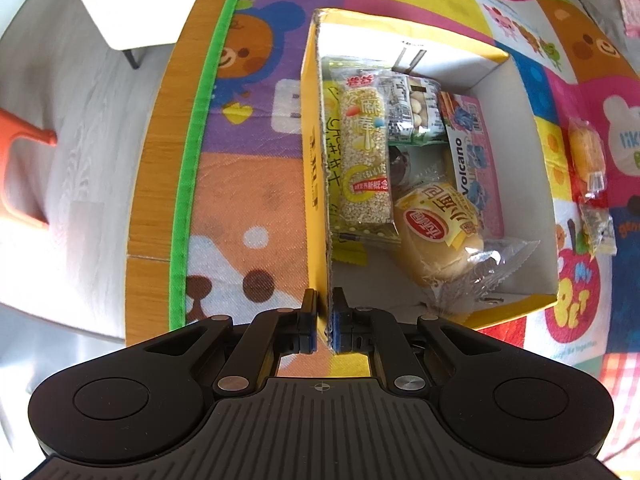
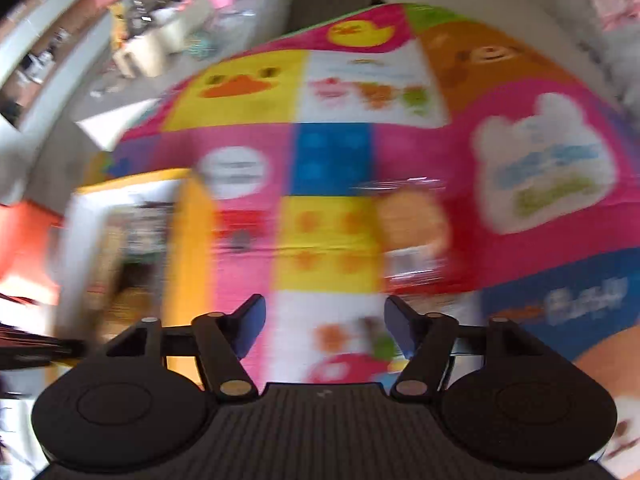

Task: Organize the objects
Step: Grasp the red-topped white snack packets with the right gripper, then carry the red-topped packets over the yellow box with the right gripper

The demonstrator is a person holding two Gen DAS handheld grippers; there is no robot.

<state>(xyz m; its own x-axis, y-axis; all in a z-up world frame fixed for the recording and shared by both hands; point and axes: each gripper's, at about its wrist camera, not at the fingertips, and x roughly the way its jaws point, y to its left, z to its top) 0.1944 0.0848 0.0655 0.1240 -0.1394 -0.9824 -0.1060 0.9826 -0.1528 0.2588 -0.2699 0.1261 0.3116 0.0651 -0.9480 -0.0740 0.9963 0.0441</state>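
Observation:
A yellow cardboard box (image 1: 312, 152) stands open on the colourful mat. Inside lie several snacks: a sesame bar packet (image 1: 366, 156), a small bread packet (image 1: 440, 232), a pink Volcano packet (image 1: 474, 160) and a nut packet (image 1: 416, 114). My left gripper (image 1: 325, 320) is shut on the box's left wall near its front corner. Two snack packets lie on the mat right of the box: an orange one (image 1: 587, 156) and a small one (image 1: 598, 226). My right gripper (image 2: 325, 326) is open and empty above the mat. The blurred orange packet (image 2: 414, 228) lies ahead of it, the box (image 2: 188, 240) to its left.
The mat (image 1: 248, 184) covers a wooden table whose edge (image 1: 160, 152) runs along the left. A white table (image 1: 132, 12) and an orange chair (image 1: 24, 168) stand on the floor beyond. Cluttered shelves (image 2: 160, 20) sit far behind in the right wrist view.

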